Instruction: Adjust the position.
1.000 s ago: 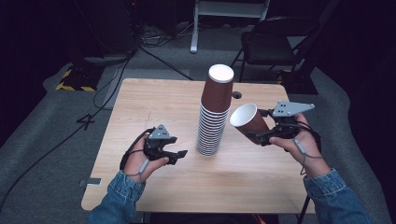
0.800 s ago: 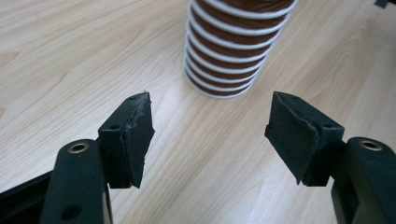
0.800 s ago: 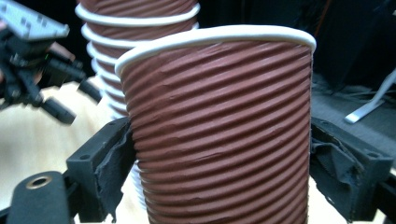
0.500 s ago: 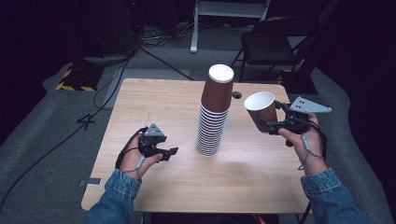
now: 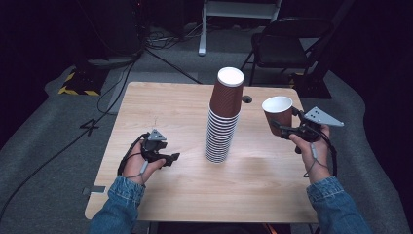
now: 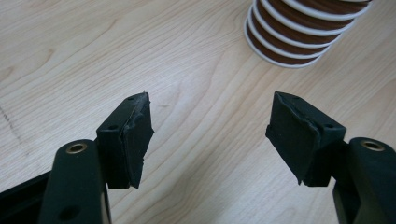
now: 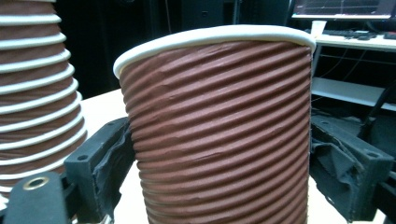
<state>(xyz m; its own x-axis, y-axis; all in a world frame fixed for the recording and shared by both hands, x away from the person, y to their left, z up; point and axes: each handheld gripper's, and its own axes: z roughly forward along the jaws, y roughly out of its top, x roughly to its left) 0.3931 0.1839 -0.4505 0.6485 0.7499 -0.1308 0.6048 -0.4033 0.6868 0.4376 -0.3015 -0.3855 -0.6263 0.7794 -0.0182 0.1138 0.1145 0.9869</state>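
Observation:
A tall stack of upturned brown ribbed paper cups (image 5: 221, 127) stands on the middle of the wooden table (image 5: 160, 112). To its right, my right gripper (image 5: 281, 126) is shut on a single brown cup (image 5: 277, 113), held upright with its white mouth up. In the right gripper view this cup (image 7: 219, 116) sits between the pads, and the stack (image 7: 37, 93) rises at the left. My left gripper (image 5: 171, 158) is low over the table left of the stack, open with nothing between its jaws. The left gripper (image 6: 210, 135) view shows the stack's base (image 6: 299, 37) ahead to the right.
A small dark hole (image 5: 247, 99) sits in the tabletop behind the stack. Beyond the far right corner stands a dark chair (image 5: 287, 44). Cables and a black-and-yellow striped piece (image 5: 78, 84) lie on the grey floor at the left.
The right gripper has turned its cup from tilted to upright and carried it right and lower. The left hand has drawn back from the stack and sunk toward the table.

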